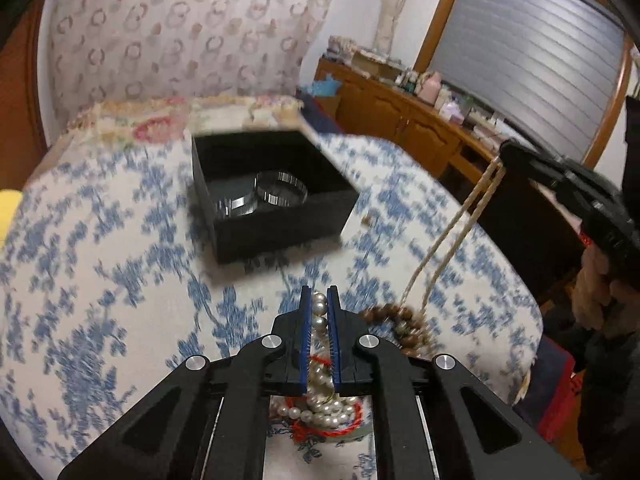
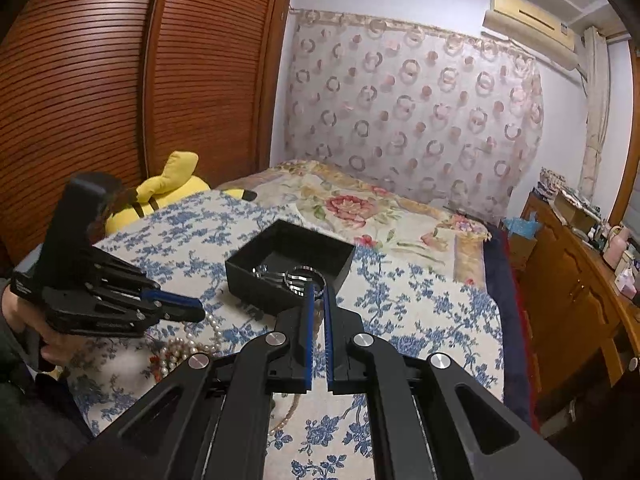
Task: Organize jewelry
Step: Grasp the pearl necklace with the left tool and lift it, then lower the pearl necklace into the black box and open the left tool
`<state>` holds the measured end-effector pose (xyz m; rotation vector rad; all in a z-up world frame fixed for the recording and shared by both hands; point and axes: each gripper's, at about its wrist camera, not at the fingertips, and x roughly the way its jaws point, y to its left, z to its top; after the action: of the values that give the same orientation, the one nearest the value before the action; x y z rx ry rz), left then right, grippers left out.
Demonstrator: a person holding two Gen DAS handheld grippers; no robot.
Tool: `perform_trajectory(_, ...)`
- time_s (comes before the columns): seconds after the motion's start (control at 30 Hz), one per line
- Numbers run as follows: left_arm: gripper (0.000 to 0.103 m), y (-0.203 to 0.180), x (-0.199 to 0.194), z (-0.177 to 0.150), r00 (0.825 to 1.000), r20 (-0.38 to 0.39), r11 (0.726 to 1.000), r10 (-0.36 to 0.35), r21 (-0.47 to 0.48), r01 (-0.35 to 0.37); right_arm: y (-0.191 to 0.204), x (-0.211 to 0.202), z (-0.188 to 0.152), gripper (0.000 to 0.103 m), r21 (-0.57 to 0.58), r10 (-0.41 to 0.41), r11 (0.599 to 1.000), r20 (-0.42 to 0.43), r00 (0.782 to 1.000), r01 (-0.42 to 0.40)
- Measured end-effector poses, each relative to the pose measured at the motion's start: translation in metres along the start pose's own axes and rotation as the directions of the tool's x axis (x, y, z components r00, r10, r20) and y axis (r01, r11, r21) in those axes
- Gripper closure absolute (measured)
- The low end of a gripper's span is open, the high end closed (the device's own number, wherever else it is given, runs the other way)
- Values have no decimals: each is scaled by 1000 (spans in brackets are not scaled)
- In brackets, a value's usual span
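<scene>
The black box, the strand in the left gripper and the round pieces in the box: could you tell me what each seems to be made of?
Black box: matte black, rigid, probably card or plastic; flat walls, no shine.
Strand in the left gripper: pearls or imitation pearl; round cream beads with soft lustre.
Round pieces: clear glass or acrylic, possibly polished metal; see-through with bright rim glints, blurred.

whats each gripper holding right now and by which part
The left gripper is shut on the pearl necklace, pinching part of its strand above the pile. The right gripper holds the wooden bead necklace by its cord loop, beads hanging below.
</scene>
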<state>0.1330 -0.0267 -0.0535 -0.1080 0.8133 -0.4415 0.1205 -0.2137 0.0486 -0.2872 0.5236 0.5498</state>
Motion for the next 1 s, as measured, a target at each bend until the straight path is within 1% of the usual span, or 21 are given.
perform_trajectory(0.23, 97, -9, -38, 27, 995, 94, 1000, 11, 24, -14, -2, -18, 23, 98, -7, -1, 1000, 59, 998, 2)
perform_trajectory(0.57, 97, -12, -75, 67, 982, 185, 997, 47, 48, -56, -5, -31, 61, 98, -29, -13, 999, 132, 991, 17)
perform_trajectory(0.87, 97, -15, -96, 117, 961, 264, 992, 87, 61, -106, -10, -19, 99, 98, -47, -33, 998, 168, 985, 41)
perform_trajectory(1.0, 97, -12, -97, 133, 956, 280, 993, 89, 50, -107, -12, -11, 112, 98, -64, -26, 997, 179, 984, 38)
